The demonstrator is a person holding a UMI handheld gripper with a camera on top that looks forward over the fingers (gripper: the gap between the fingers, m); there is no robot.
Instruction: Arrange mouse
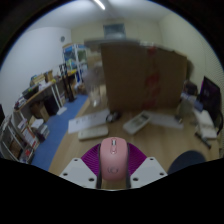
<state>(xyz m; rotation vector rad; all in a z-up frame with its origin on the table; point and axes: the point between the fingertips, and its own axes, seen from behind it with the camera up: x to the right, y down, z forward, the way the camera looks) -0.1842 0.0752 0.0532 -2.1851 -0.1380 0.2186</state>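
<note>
A pink computer mouse [113, 160] with a scroll wheel sits lengthwise between my gripper's [112, 165] two white fingers [82, 170]. The magenta pads press on both of its sides, so the gripper is shut on the mouse. The mouse is held up above a wooden desk [90, 145], pointing away from me into the room. The rear end of the mouse is hidden below, between the fingers.
A white keyboard [97, 126] and another flat white device [137, 122] lie on the desk beyond the fingers. A large brown cardboard panel [135, 75] stands behind them. Shelves with clutter [35, 110] run along the left. A dark monitor [210, 95] and a chair are at the right.
</note>
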